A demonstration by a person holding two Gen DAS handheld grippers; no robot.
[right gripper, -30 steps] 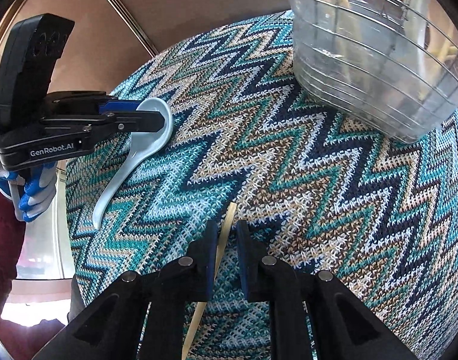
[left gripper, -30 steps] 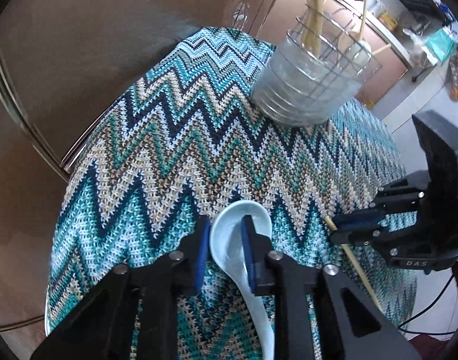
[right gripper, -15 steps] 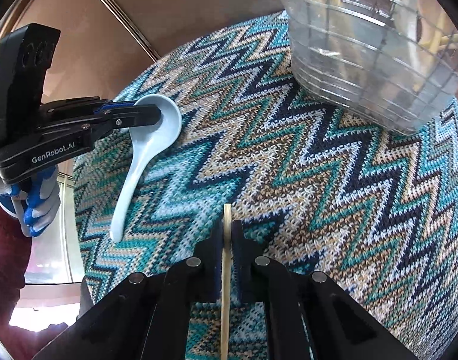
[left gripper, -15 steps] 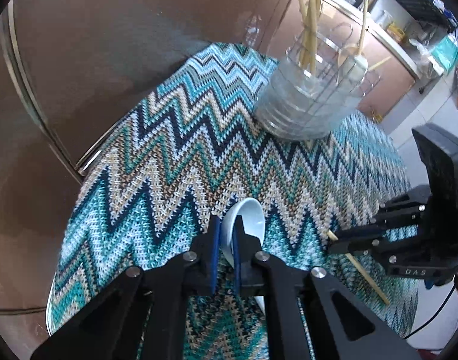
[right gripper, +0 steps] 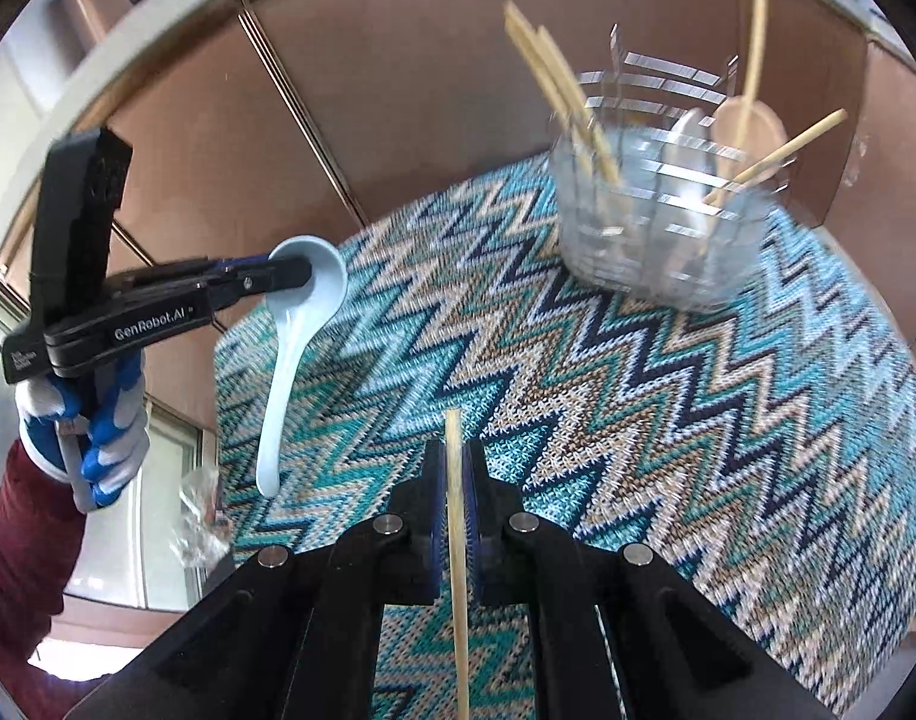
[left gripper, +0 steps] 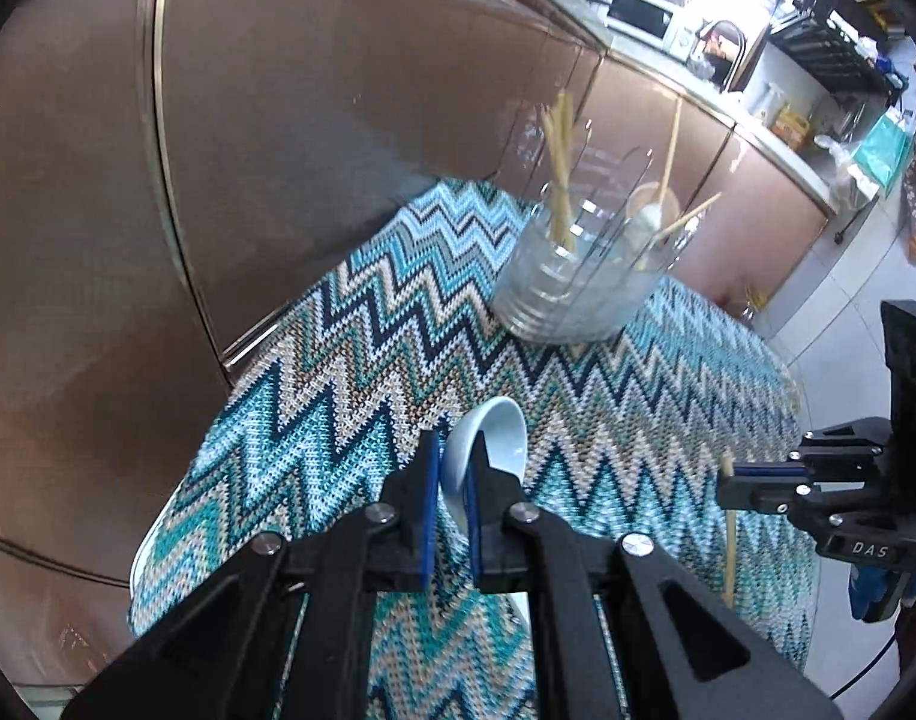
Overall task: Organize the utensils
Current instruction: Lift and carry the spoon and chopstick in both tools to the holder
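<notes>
My left gripper (left gripper: 452,483) is shut on the rim of a pale blue ceramic spoon (left gripper: 496,438) and holds it above the zigzag cloth; in the right wrist view the left gripper (right gripper: 290,276) shows with the spoon (right gripper: 302,324) hanging handle down. My right gripper (right gripper: 455,480) is shut on a wooden chopstick (right gripper: 456,540), lifted off the cloth; the right gripper (left gripper: 727,483) and chopstick (left gripper: 727,534) also show in the left wrist view. A clear wire-framed utensil holder (left gripper: 583,276) stands at the far end, also seen in the right wrist view (right gripper: 655,222), with chopsticks and spoons in it.
The zigzag teal cloth (right gripper: 637,420) covers a round table. Brown cabinet doors (left gripper: 278,120) stand behind and to the left. A counter with a microwave (left gripper: 643,12) runs at the back right.
Both grippers have risen from the cloth with the spoon and the chopstick; a second ago they were still closing on them lying on the cloth. The holder now looks further below and away.
</notes>
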